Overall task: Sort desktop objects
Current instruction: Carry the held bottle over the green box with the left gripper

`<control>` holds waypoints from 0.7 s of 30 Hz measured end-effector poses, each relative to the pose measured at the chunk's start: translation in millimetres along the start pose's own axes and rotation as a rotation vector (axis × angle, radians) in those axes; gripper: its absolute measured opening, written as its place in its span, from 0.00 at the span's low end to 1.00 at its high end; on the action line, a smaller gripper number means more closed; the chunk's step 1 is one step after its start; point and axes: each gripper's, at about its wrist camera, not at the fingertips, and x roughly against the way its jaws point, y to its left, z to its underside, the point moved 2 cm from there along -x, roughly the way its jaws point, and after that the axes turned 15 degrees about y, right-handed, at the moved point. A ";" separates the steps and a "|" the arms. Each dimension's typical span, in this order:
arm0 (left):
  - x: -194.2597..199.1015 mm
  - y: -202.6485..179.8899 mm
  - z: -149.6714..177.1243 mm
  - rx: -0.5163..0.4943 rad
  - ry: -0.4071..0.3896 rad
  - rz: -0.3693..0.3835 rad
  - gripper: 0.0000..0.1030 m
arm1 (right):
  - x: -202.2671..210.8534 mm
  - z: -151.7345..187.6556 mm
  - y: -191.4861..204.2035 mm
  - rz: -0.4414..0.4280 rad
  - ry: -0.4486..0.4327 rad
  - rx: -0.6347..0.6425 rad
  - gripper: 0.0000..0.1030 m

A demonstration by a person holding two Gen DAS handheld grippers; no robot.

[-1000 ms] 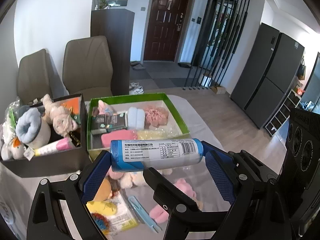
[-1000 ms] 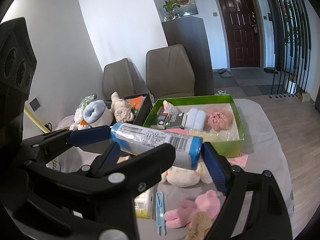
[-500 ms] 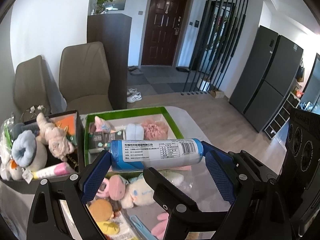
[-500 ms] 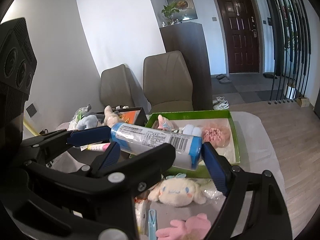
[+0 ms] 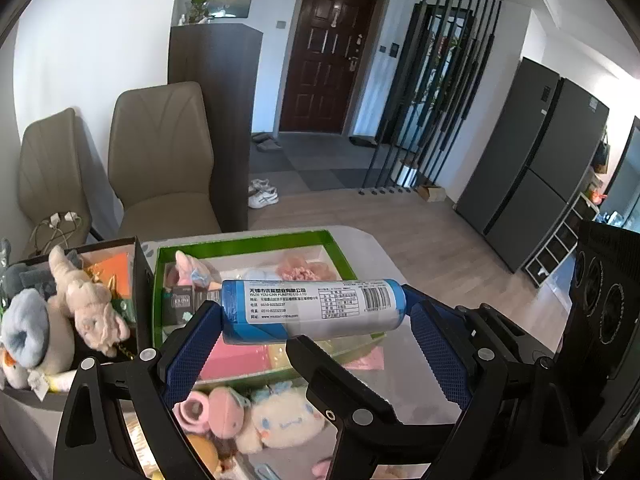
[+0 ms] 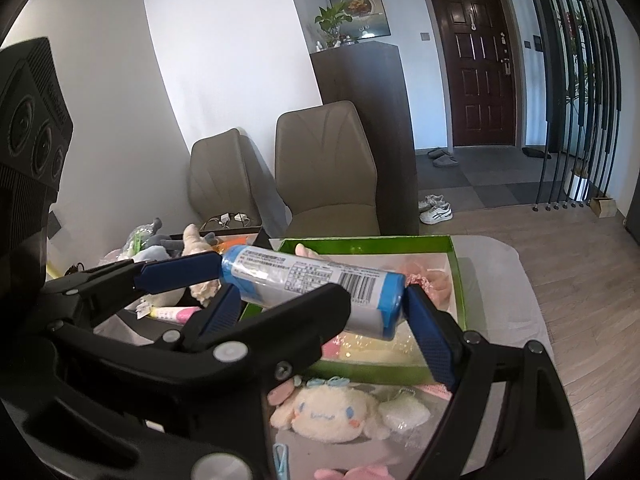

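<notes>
A blue roll of plastic bags with a white barcode label (image 5: 312,309) is clamped endwise between blue pads, held level above the table. Both grippers hold it: my left gripper (image 5: 316,332) and my right gripper (image 6: 320,296) each have one pad on each end of the roll (image 6: 316,284). Behind it stands a green box (image 5: 240,242) with pink and white soft items inside. Left of that is a dark box (image 5: 138,280) full of plush toys.
A white plush dog (image 6: 324,412) and pink plush pieces (image 5: 224,404) lie on the table below the grippers. A blue clip (image 6: 282,458) lies near the front. Two beige chairs (image 5: 160,152) stand behind the table. The table's right edge (image 6: 532,300) drops to the wooden floor.
Both grippers with the roll have pulled back and risen; the boxes now sit lower and farther in view, and the white plush dog has come into sight below.
</notes>
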 end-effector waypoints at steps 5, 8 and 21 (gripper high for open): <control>-10.1 7.3 -14.2 0.010 -0.001 0.015 0.92 | -12.5 -14.1 -7.2 0.011 0.011 0.015 0.82; -17.2 11.1 -24.1 0.017 -0.004 0.021 0.92 | -21.0 -25.1 -10.0 0.023 0.020 0.035 0.82; -74.1 59.9 -52.1 0.129 0.030 0.082 0.92 | -92.0 -57.0 -24.8 -0.004 0.117 0.066 0.85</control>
